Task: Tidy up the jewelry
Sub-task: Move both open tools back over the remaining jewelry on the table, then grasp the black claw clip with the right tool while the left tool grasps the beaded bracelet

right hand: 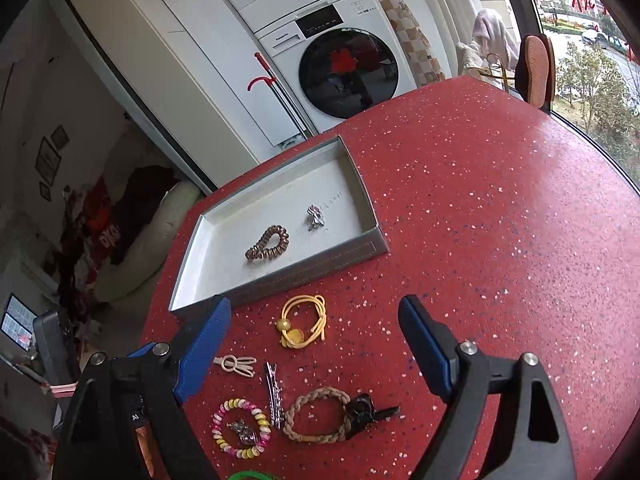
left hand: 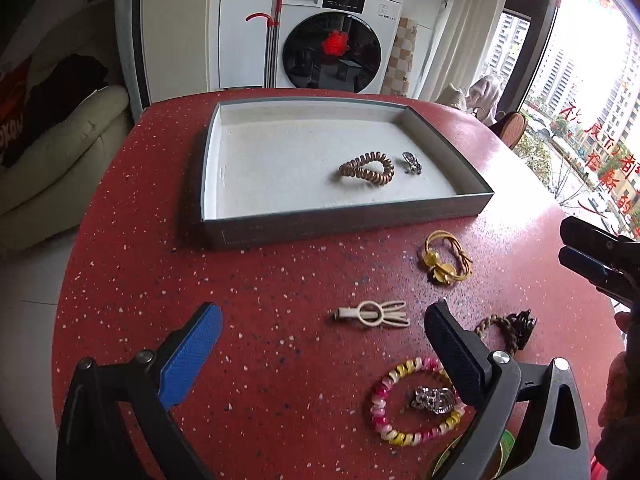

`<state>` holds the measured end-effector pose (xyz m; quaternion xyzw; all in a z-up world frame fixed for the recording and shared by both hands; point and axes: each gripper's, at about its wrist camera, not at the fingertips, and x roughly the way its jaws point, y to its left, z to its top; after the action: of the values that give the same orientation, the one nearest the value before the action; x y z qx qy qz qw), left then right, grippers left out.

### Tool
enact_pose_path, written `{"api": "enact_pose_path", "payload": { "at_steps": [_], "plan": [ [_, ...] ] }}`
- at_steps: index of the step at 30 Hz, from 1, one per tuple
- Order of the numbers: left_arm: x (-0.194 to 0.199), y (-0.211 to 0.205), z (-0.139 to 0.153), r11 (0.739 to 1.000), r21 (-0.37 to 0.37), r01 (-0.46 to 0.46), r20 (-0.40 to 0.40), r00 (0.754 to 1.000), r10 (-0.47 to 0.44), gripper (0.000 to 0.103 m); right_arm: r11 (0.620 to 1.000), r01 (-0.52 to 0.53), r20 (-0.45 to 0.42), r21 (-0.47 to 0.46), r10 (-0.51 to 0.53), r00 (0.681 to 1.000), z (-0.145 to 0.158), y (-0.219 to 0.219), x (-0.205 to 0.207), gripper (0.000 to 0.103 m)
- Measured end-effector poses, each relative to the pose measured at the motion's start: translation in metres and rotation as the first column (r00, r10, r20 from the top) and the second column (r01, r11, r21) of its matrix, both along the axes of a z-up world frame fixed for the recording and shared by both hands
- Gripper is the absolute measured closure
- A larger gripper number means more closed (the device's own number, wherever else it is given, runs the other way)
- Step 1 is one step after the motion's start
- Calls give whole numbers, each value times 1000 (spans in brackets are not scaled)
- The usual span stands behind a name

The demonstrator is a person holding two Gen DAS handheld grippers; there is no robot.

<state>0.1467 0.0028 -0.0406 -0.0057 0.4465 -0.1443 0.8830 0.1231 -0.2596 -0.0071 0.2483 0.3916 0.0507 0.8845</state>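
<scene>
A grey tray with a white lining sits on the red table. In it lie a brown coil hair tie and a silver clip. In front of the tray lie a yellow hair tie, a cream hair clip, a braided brown tie with a dark charm, a pink-yellow coil tie around a silver piece, and a metal clip. My left gripper is open above the cream clip. My right gripper is open above the yellow tie.
The red speckled table has a curved edge. A washing machine stands behind it, a sofa to the left and a window to the right. A green ring shows at the bottom edge.
</scene>
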Motion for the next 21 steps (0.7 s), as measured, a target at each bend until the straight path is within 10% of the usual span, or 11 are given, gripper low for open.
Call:
{"api": "enact_pose_path", "payload": {
  "at_steps": [10, 21],
  "plan": [
    [-33, -3, -19, 995, 90, 30, -25, 999, -28, 0, 994, -9, -197, -111, -13, 980, -42, 3, -42, 15],
    [-43, -11, -29, 991, 127, 49, -43, 998, -44, 0, 985, -26, -191, -169, -6, 982, -48, 10, -44, 23]
  ]
}}
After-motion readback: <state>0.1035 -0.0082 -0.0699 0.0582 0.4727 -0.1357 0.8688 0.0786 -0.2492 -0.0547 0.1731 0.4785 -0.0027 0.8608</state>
